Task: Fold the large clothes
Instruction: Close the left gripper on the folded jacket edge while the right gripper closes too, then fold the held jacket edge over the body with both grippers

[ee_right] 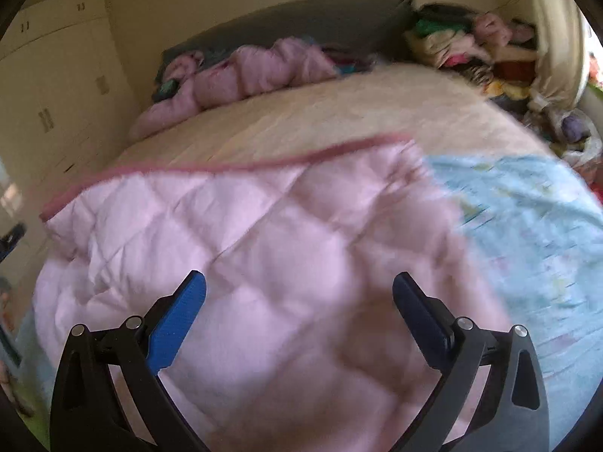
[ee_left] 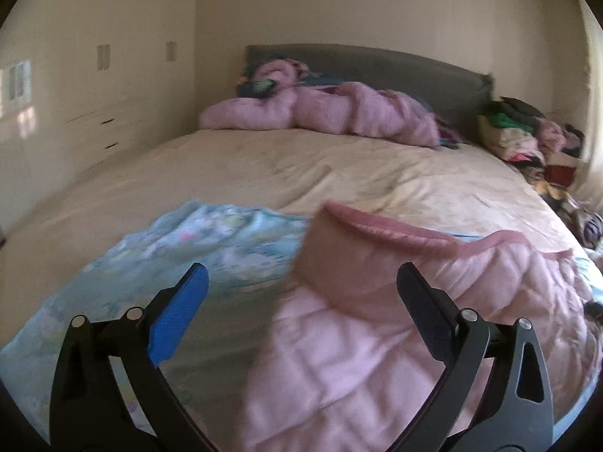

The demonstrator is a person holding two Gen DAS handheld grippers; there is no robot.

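Both jaws spread wide, holding nothing: left gripper [ee_left: 301, 286] has the pink quilt [ee_left: 358, 339] ahead-right; right gripper [ee_right: 299, 286] hovers directly over it.

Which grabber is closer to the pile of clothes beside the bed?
Probably the left, though it's close. From the left gripper, the pile of clothes sits off to the right, past the bed. From the right gripper, the pile looks similarly far, up and right.
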